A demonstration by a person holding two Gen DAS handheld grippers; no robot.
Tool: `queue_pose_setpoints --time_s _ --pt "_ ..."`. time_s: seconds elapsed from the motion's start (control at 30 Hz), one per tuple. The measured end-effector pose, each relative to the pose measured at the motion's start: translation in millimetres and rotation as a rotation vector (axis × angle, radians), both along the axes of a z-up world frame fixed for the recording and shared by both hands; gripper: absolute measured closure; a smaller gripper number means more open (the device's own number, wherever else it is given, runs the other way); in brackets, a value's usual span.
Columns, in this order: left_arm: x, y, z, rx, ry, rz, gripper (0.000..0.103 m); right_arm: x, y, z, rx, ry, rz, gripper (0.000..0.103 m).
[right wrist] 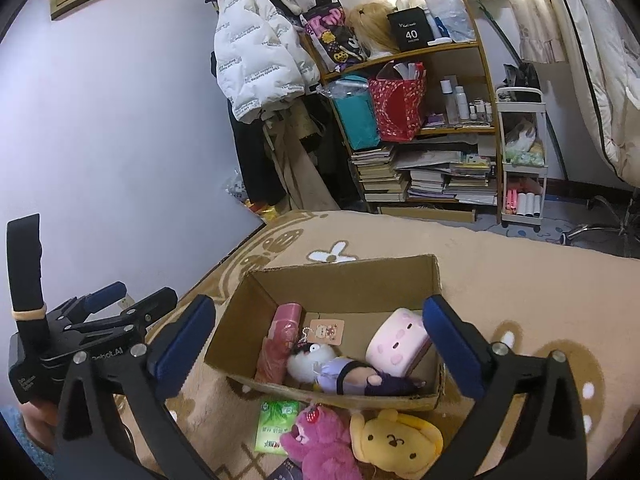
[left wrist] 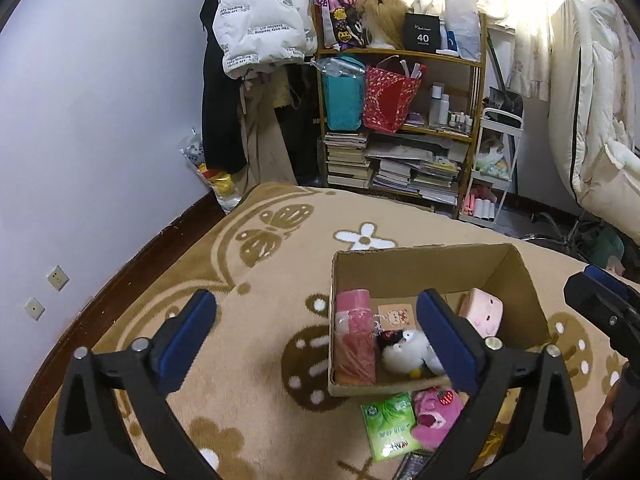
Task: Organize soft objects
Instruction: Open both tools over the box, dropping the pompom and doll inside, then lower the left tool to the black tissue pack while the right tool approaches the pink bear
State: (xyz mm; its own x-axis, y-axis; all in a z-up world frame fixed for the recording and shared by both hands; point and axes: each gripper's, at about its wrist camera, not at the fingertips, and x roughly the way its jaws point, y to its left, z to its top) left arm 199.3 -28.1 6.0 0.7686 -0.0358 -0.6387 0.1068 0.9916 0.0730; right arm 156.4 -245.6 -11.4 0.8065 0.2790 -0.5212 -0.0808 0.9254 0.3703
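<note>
Ahead of me: shelf (left wrist: 400, 56) crammed with bags and stacked books (left wrist: 348, 160); white jacket (left wrist: 260, 20) hanging left; cart (left wrist: 496, 168) at right; patterned blanket (left wrist: 256, 320) below.

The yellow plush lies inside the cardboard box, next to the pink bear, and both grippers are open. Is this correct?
Not quite. The yellow plush lies outside the box, on the blanket before its near wall, beside the pink bear; the right wrist view shows this. Both the left gripper and right gripper are open.
</note>
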Motion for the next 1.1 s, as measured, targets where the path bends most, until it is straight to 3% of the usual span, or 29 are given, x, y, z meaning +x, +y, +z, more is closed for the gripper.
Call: queue_pose_setpoints --time_s 0.5,0.87,1.1 --pt "-41.9 21.9 15.1 -0.07 0.045 0.042 0.001 -45.9 -10.6 13.4 0.028 0.02 -0.028 0.0" --pt "-77.3 25.3 2.4 -0.083 0.138 0.029 0.001 -84.4 -4.7 5.6 0.034 0.049 0.01 0.0" --pt "-93.6 17.9 -12.1 -0.04 0.17 0.02 0.001 -96.8 -1.2 -6.8 0.035 0.08 0.013 0.0"
